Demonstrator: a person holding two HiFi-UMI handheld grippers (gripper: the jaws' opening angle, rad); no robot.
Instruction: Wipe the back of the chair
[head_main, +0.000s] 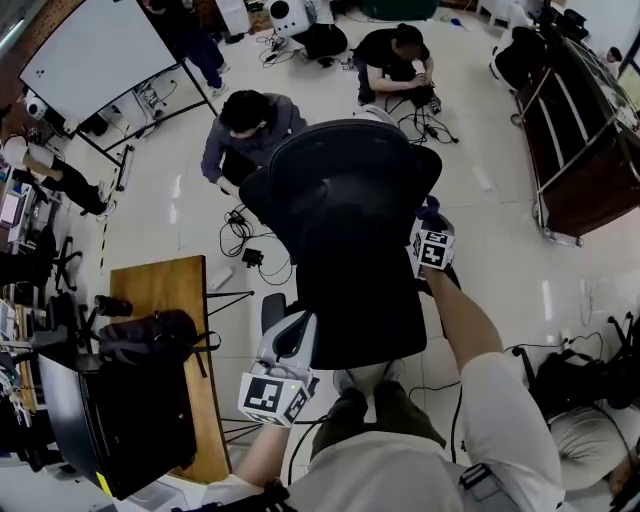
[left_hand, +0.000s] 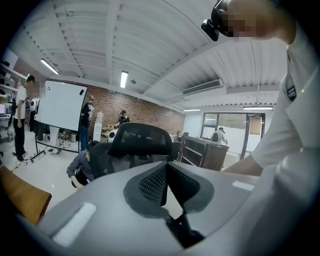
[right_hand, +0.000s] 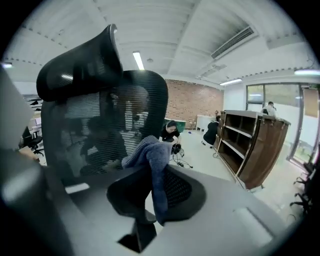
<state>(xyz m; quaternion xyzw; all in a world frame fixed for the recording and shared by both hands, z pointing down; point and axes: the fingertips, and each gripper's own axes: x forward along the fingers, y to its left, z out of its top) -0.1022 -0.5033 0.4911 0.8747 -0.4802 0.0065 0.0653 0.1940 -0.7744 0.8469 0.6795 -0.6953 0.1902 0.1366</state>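
The right gripper (right_hand: 156, 197) is grasping a blue cloth (right_hand: 150, 157) in its fingers beside the chair back (head_main: 350, 240), the left gripper (left_hand: 165, 187) is idling clenched empty, wiping seemingly just beginning

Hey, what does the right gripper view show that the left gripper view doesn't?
Only the right gripper view: a blue cloth clamped in the right gripper, with the mesh back of the chair filling the left of the picture. Only the left gripper view: the left gripper shut on nothing, a whiteboard on a stand, and a corner of a wooden table. Both: the chair, the brick wall and the white ceiling.
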